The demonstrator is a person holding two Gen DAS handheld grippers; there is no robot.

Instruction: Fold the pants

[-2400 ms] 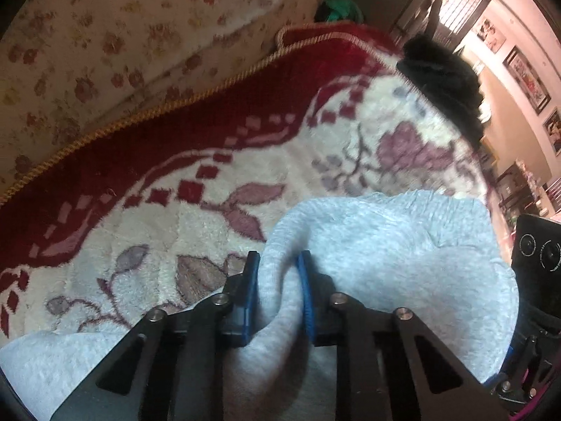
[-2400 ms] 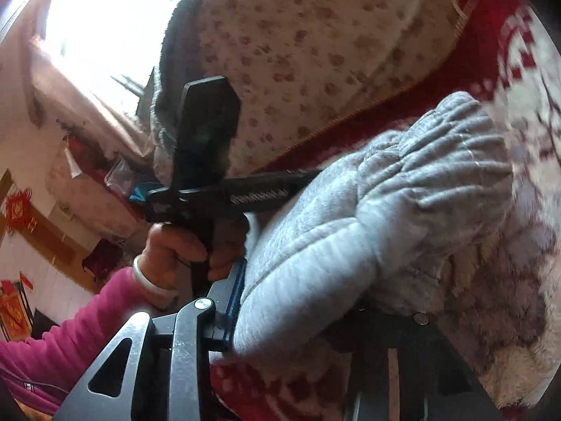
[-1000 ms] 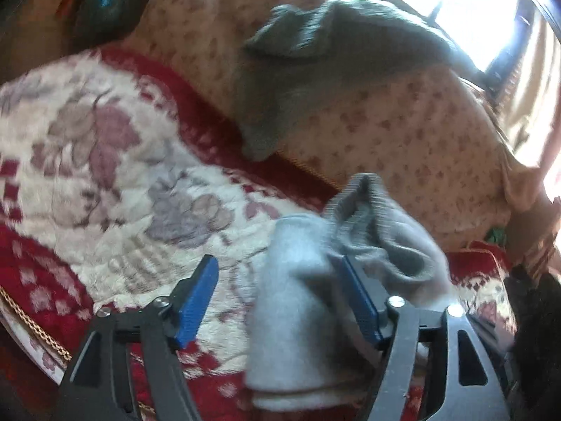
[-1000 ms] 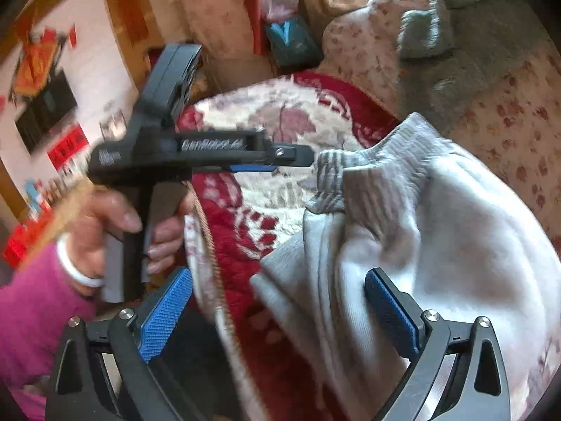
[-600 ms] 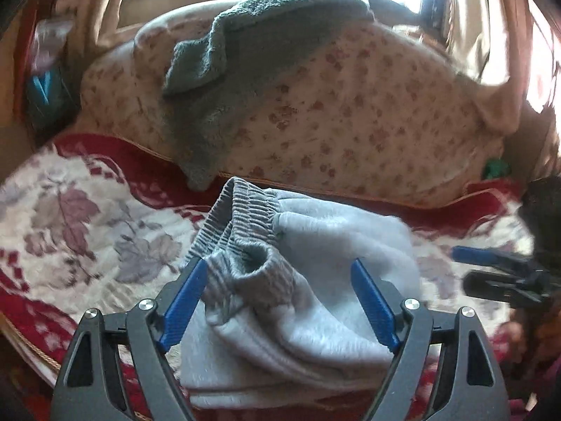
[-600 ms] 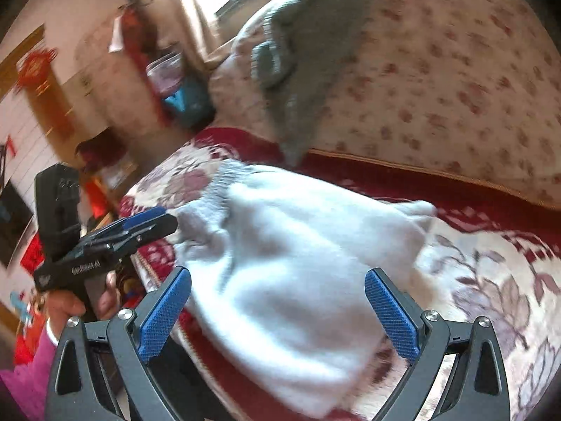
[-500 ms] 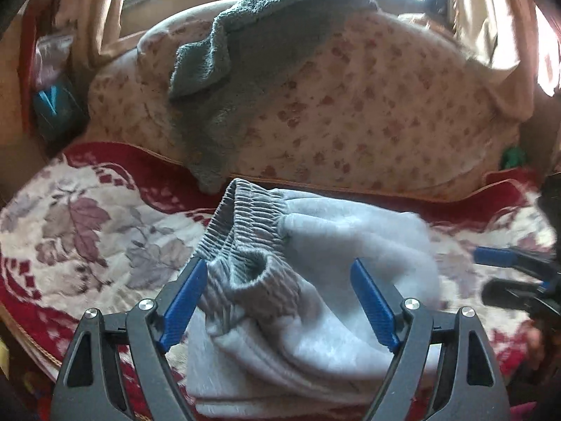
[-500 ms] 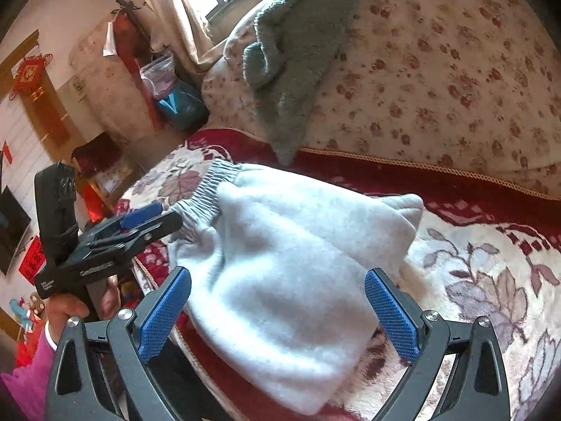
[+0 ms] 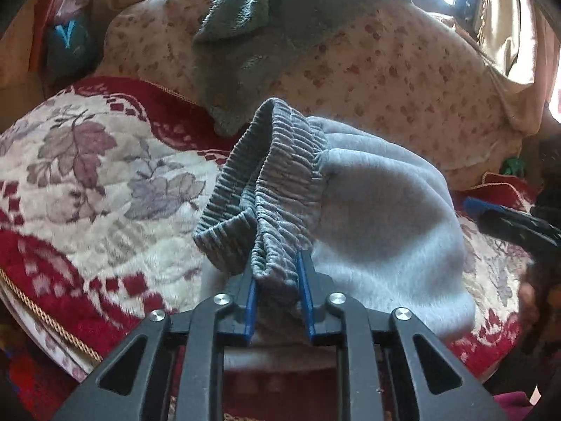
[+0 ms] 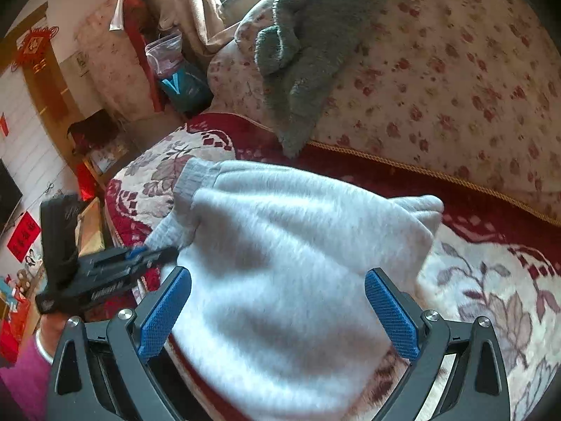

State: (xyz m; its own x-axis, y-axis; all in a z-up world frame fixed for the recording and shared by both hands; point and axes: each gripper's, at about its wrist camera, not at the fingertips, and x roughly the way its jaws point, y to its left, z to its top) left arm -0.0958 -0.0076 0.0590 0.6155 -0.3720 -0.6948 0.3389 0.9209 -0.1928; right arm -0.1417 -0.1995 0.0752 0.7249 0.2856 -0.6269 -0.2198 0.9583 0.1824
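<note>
A: Grey fleece pants [image 9: 382, 217] are seen bundled at the centre of the left wrist frame, resting on the red and cream blanket [image 9: 105, 182]. Where is the grip taken?

B: The ribbed waistband [image 9: 277, 182] is pinched by the left gripper [image 9: 277, 280] at the lower middle of that frame; its jaws are closing, with the elastic between the blue pads [image 9: 251, 301]. The right gripper [image 10: 277, 312] is held with its jaws wide apart at the bottom of the right wrist frame, the fleece lying between them but not pressed.

A: How should the step be done well?

B: Both layers of the waistband are best caught together, so that no single layer slips out when the bundle is lifted. A matching hold is probably needed on the far side before anything is pulled.

A: What might go wrong?

B: The fleece looks thick and springy, so a shallow bite could be lost. The green towel [image 9: 280, 35] draped over the floral sofa back [image 9: 403, 80] at the upper centre should be kept clear of.
</note>
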